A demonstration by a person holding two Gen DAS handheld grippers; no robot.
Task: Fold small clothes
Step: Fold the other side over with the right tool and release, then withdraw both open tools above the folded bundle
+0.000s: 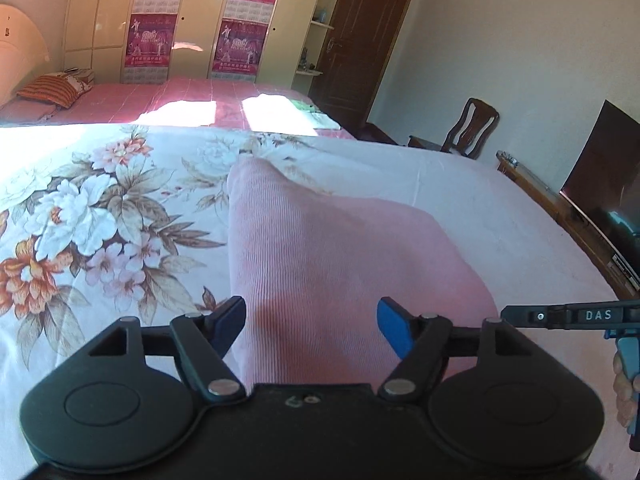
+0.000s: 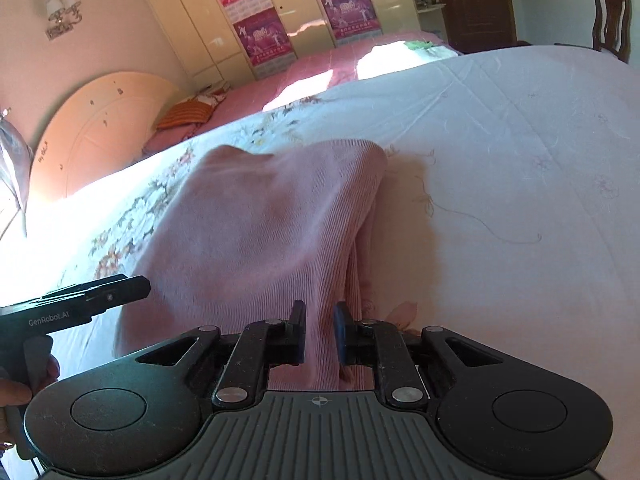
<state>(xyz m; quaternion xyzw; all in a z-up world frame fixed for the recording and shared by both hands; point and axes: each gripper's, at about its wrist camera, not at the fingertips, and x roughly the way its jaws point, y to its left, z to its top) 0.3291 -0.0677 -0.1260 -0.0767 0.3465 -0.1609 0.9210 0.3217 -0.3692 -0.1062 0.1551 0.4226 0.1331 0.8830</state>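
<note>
A: Pink garment — where is it found?
B: On the floral bedsheet, pinched by the right gripper; the left gripper is spread, unclenched. A wardrobe is seen behind.

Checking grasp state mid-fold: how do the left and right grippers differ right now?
Left gripper: fingers spread wide, the pink garment lying between them with neither finger pressing on it. Right gripper: fingers nearly together, pinching a fold of the garment. So the left is open and the right is gripping. Shared: both point down at the same garment on the floral bedsheet.
</note>
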